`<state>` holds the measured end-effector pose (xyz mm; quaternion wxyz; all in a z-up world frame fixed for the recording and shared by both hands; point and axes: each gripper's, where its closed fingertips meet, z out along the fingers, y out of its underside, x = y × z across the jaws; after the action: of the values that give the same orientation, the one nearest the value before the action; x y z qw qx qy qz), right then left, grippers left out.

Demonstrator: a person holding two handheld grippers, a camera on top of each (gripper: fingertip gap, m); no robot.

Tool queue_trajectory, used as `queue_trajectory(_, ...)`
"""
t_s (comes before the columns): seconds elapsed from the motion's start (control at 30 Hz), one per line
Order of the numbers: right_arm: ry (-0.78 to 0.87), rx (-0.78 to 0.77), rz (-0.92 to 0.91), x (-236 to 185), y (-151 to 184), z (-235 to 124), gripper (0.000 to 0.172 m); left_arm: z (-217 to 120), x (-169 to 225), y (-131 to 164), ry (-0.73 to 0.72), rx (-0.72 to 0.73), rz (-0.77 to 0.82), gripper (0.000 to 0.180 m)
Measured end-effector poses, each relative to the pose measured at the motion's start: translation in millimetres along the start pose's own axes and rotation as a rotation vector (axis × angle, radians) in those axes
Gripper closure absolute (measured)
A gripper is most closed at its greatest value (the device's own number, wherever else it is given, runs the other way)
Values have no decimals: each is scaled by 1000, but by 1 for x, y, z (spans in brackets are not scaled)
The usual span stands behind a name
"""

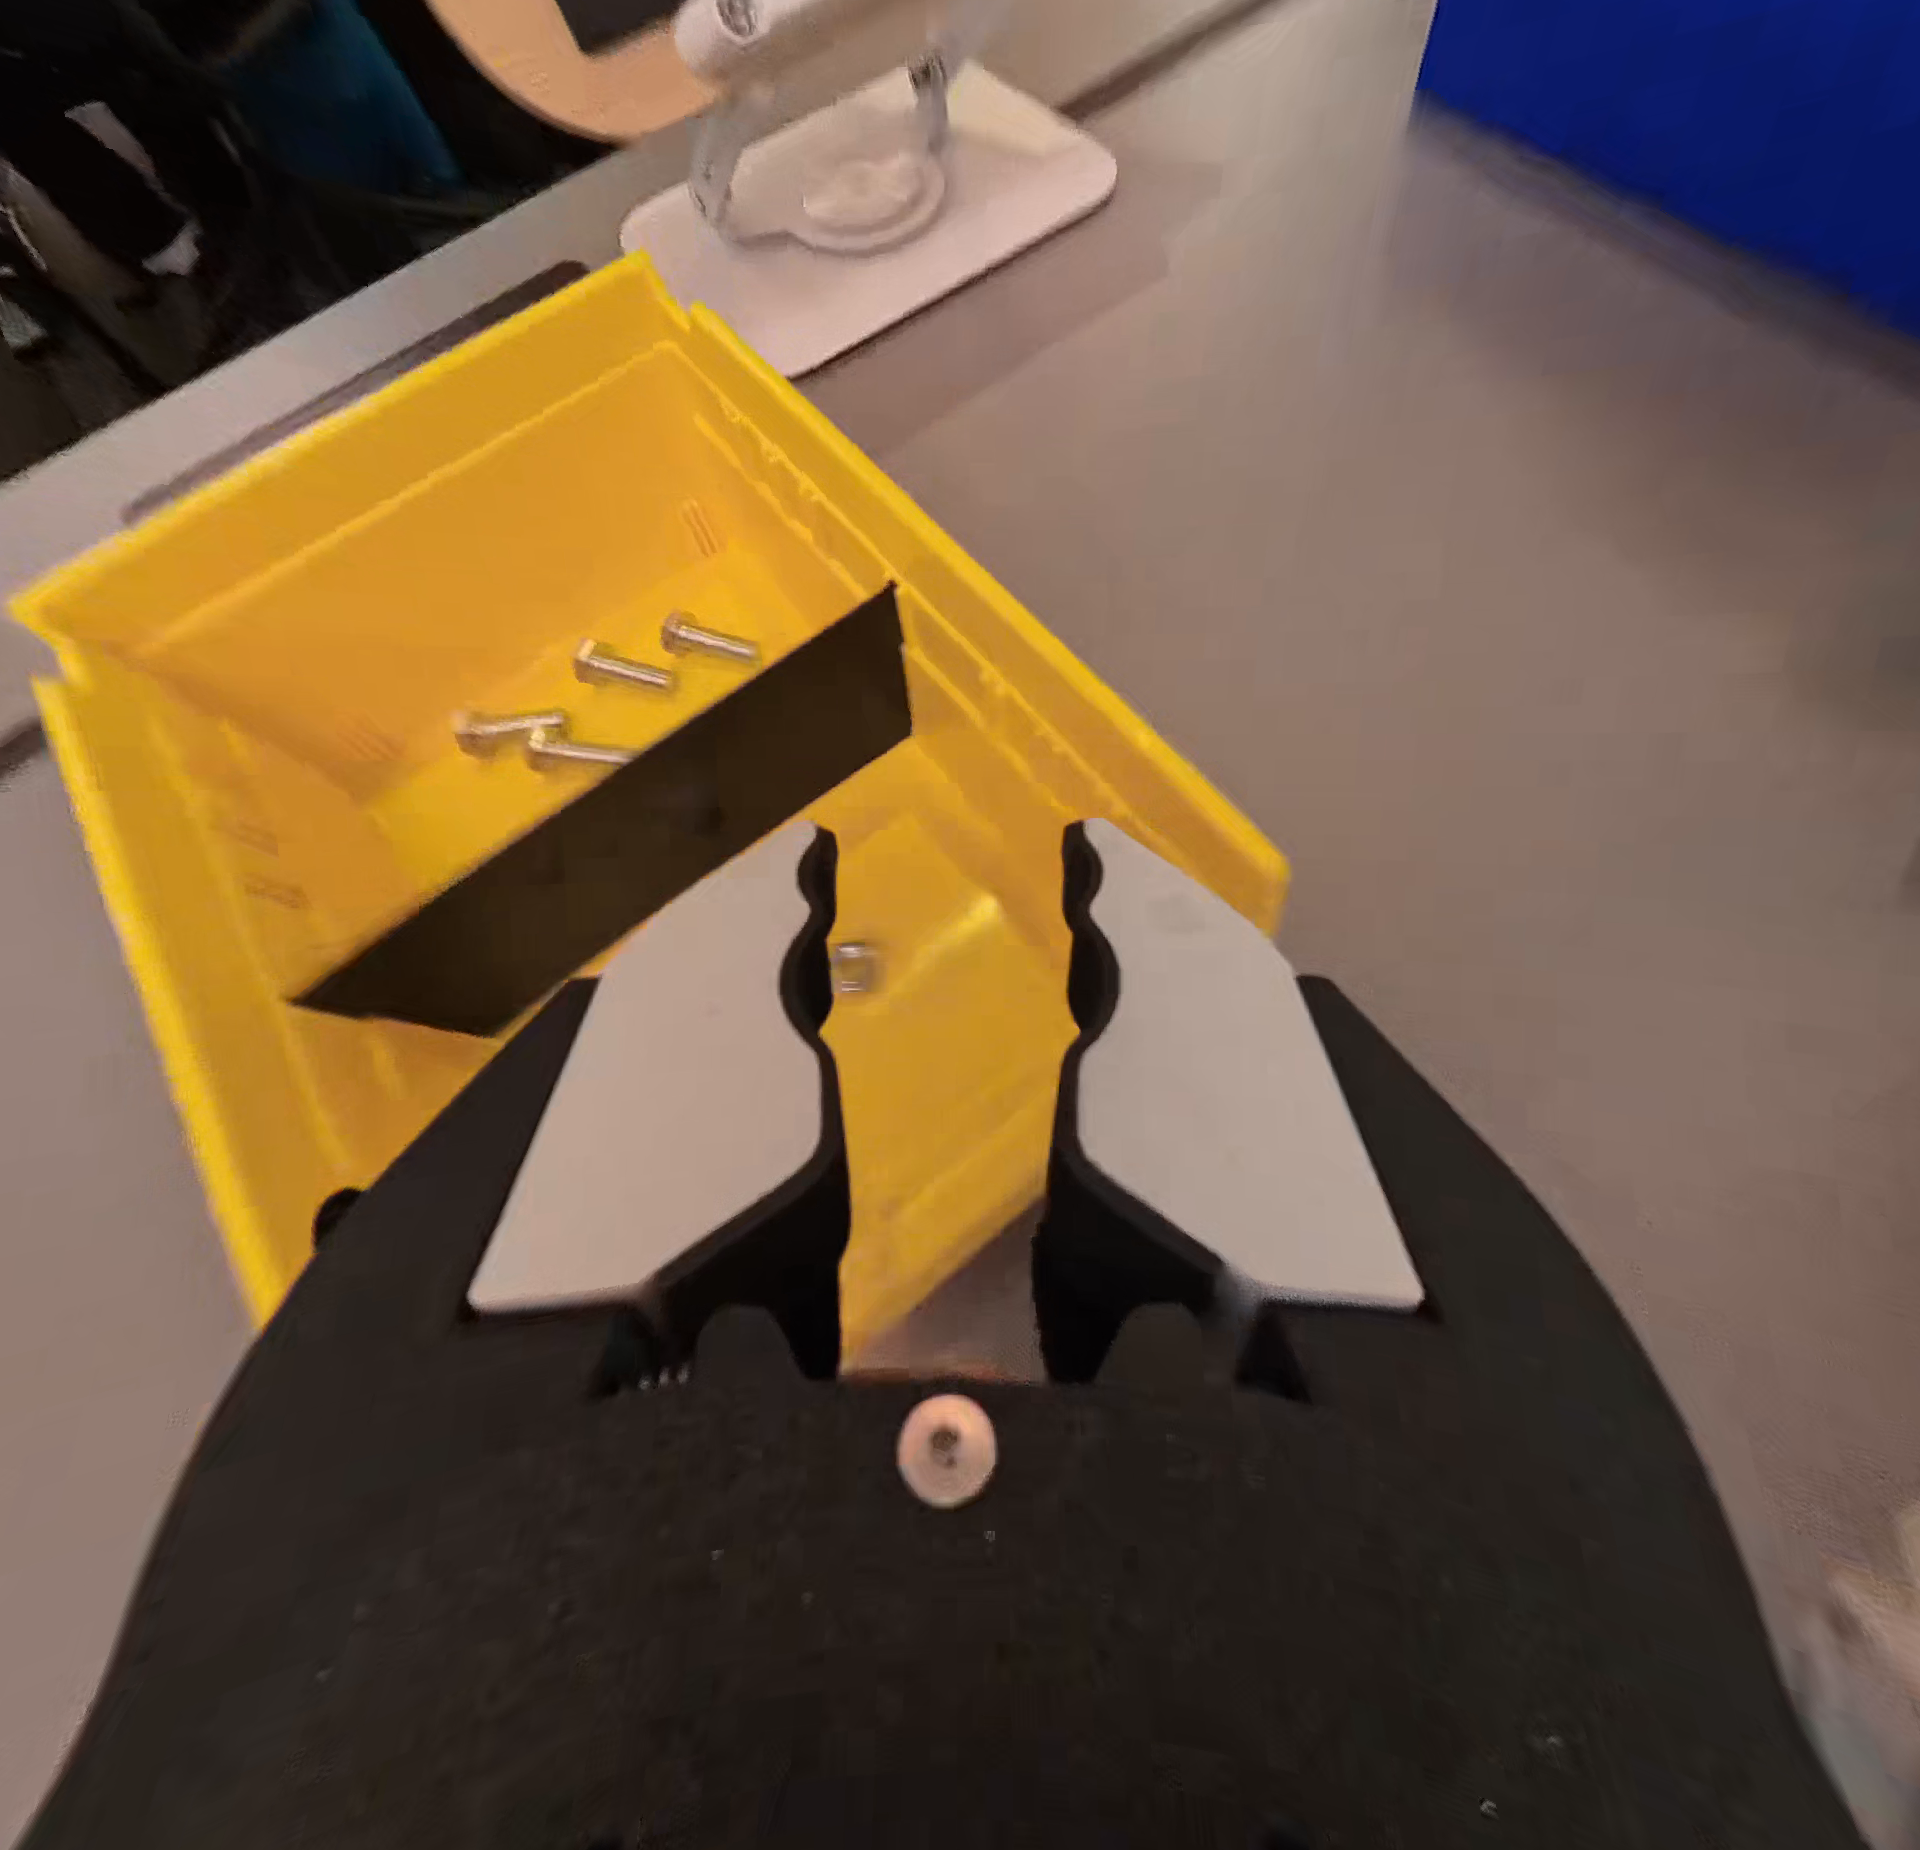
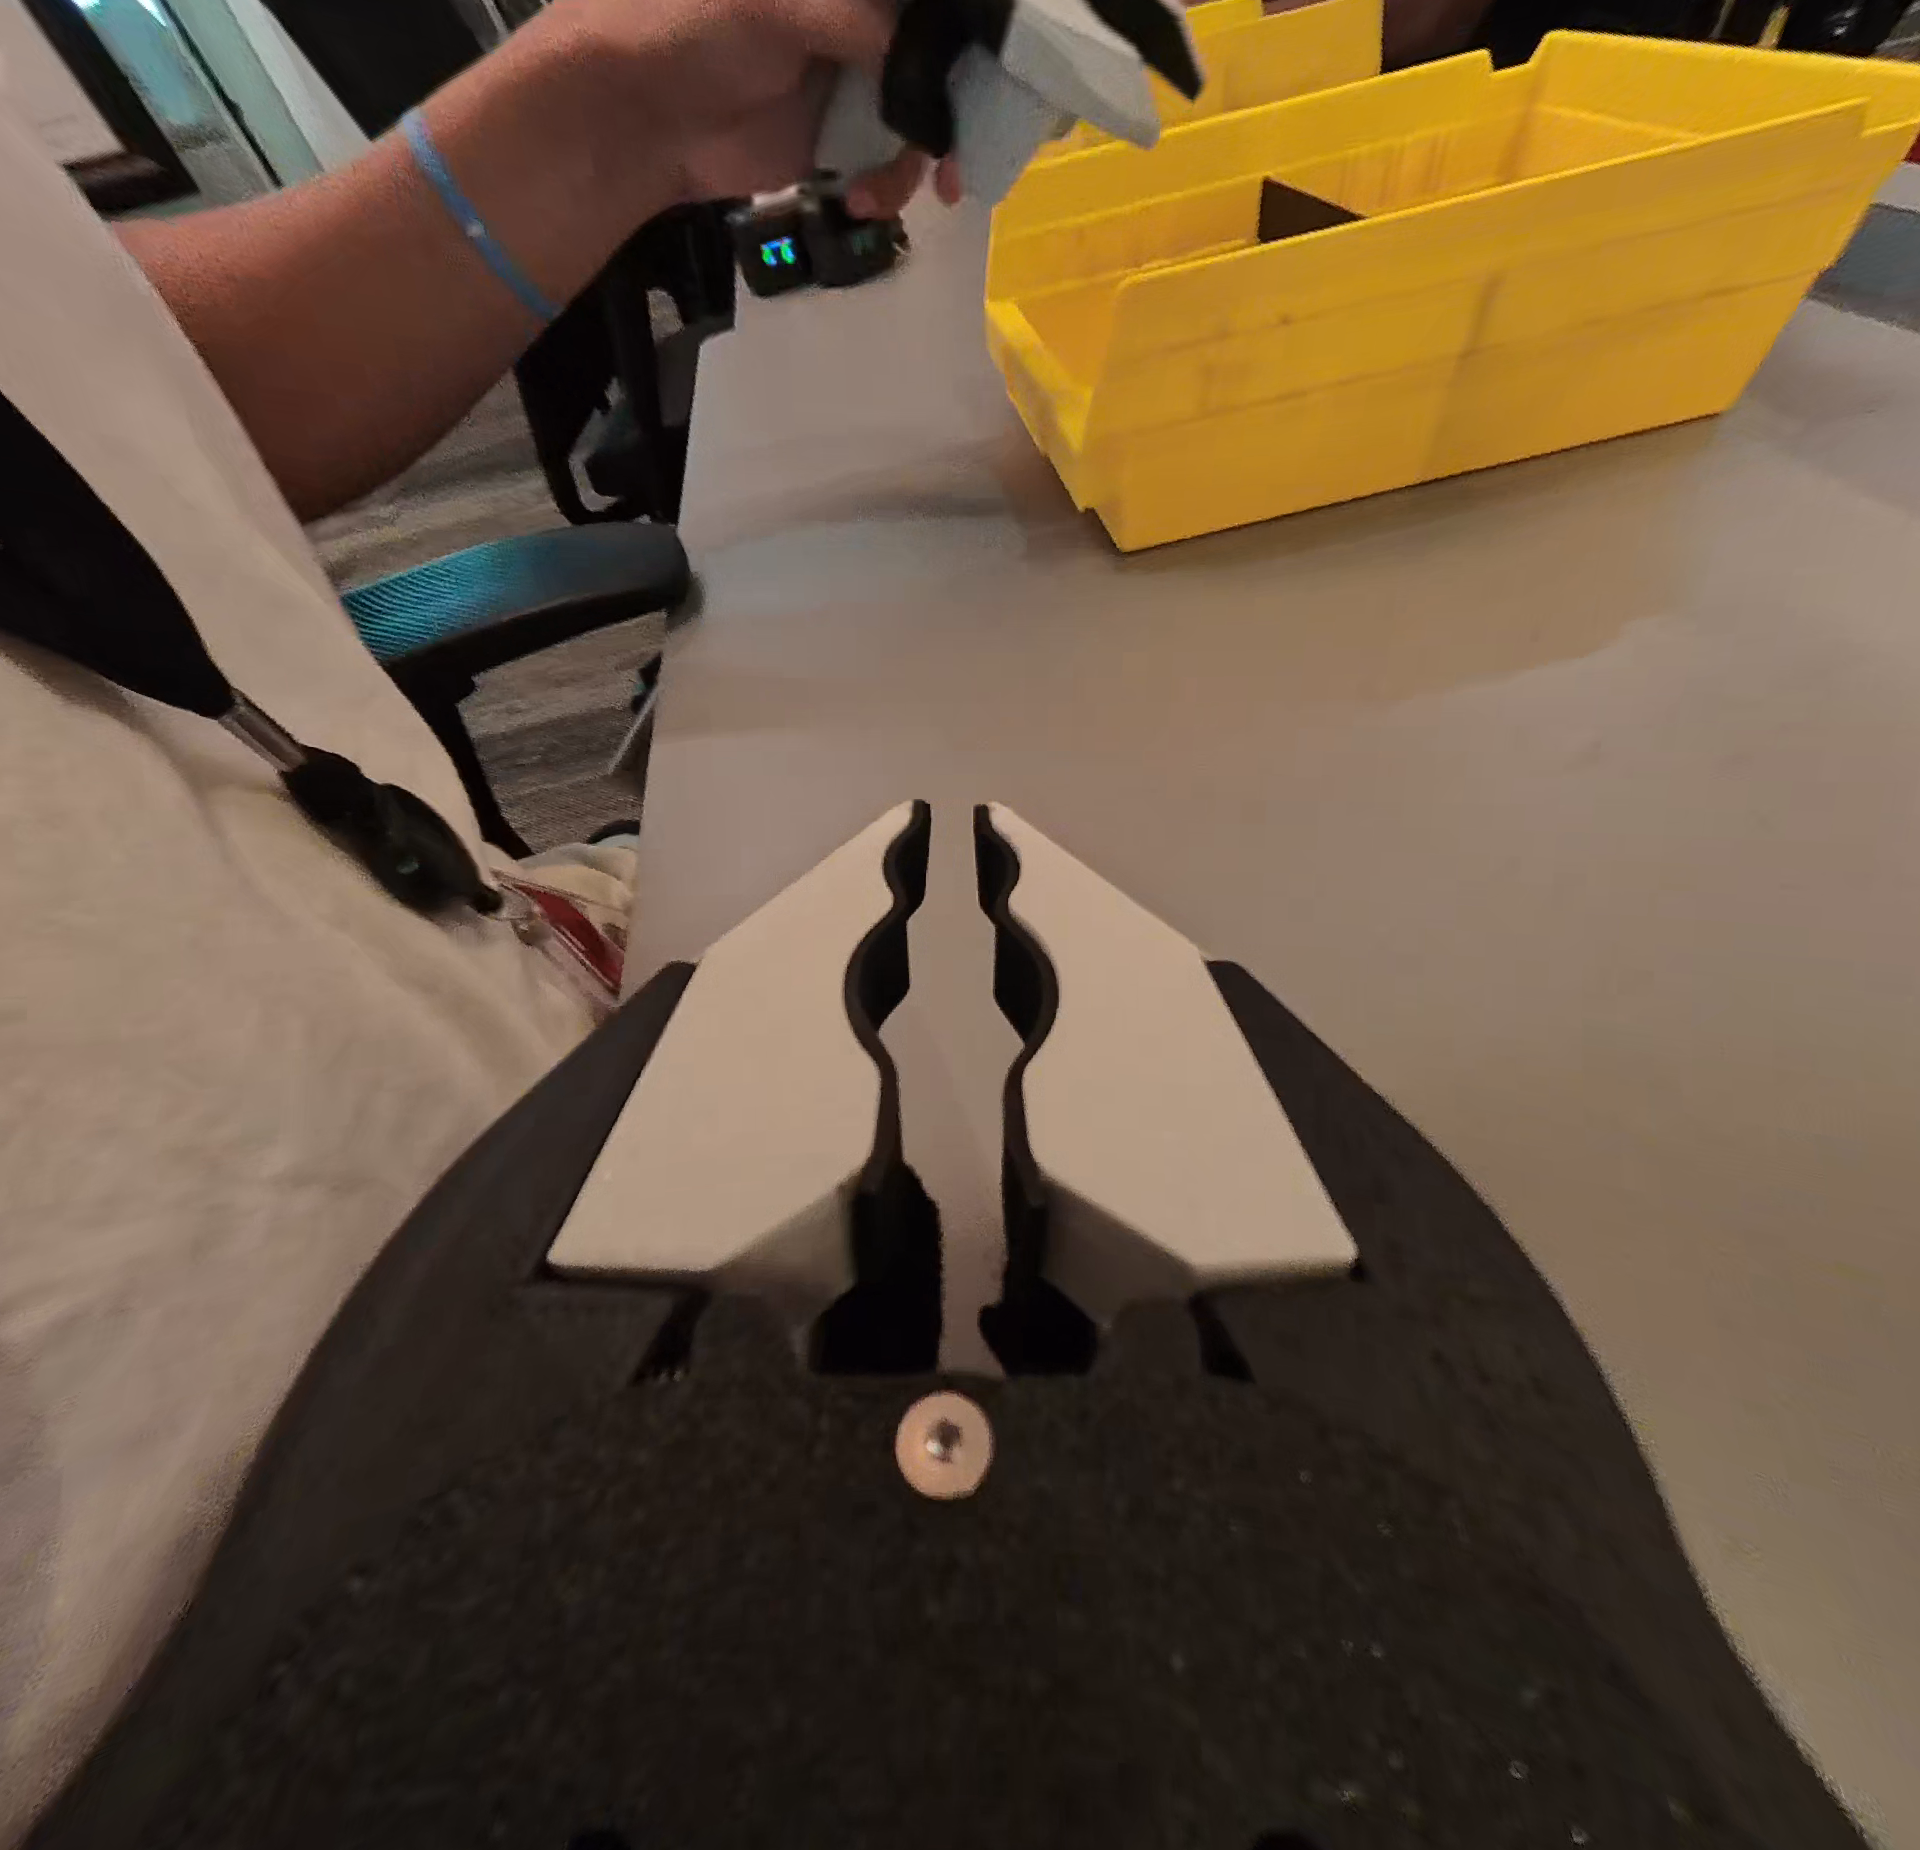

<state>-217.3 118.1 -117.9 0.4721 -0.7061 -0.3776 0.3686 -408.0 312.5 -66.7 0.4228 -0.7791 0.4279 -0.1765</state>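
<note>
1. Two grippers show in our views; we see the left gripper (image 1: 945, 844) above the near end of a yellow bin (image 1: 1039, 595), its jaws spread wide with nothing gripped.
2. We see a small metal nut (image 1: 854, 967) on the bin floor, close to the left finger's black pad (image 1: 816, 927); we cannot tell whether they touch, and the right pad stands well clear of it.
3. We see a black divider (image 1: 623, 844) crossing the bin at a slant, just beyond the fingertips.
4. We count four bolts (image 1: 623, 670) in the compartment behind the divider, lying loose on the floor.
5. We find a white stand (image 1: 894, 211) on the bench (image 1: 1455, 657) past the bin, and a blue panel (image 1: 1714, 107) at the far right.
6. We see the right gripper (image 2: 951, 824) over bare bench (image 2: 1351, 813), well apart from the bin (image 2: 1403, 366), its jaws parted by a narrow slit, nothing between them.
7. We see, in the right wrist view, a hand (image 2: 675, 86) holding the left gripper (image 2: 1049, 44) above the bin's left end; a blue band circles the wrist.
8. We note a chair armrest (image 2: 520, 585) beside the bench edge and a pale shirt (image 2: 156, 1073) at the left.
</note>
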Motion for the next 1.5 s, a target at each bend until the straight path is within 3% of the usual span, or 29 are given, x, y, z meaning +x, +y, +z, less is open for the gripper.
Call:
queue_trajectory(0.13, -19, 1, 13, 5, -3, 2, 163, 25, -44, -8, -34, -243, 265, 137)
queue_trajectory(0.2, -10, 2, 23, 10, -3, 2, 163, 43, -68, -11, -29, -353, 311, 141)
queue_trajectory(0.37, -2, -4, 65, 15, 3, -4, 162, 93, -110, -13, 93, -526, 260, 139)
queue_trajectory(0.53, -3, 0, 111, 19, 4, -10, 162, 132, -141, 11, 133, -693, 222, 138)
queue_trajectory(0.83, -21, 17, 163, 23, 5, -14, 162, 149, -143, 47, 141, -835, 188, 130)
queue_trajectory(0.97, -37, 10, 169, 21, 6, -12, 162, 154, -141, 61, 137, -882, 180, 137)
queue_trajectory(1.17, -28, -5, 166, 20, 9, -12, 162, 152, -139, 63, 157, -891, 140, 141)
queue_trajectory(1.27, -17, 8, 157, 22, 7, -13, 162, 144, -137, 50, 178, -828, 110, 141)
queue_trajectory(1.37, 7, 26, 137, 26, 4, -14, 159, 130, -121, 14, 270, -653, 6, 141)
queue_trajectory(1.5, 133, 92, -16, 46, -11, -16, 144, 92, -53, -64, 626, -296, -220, 142)
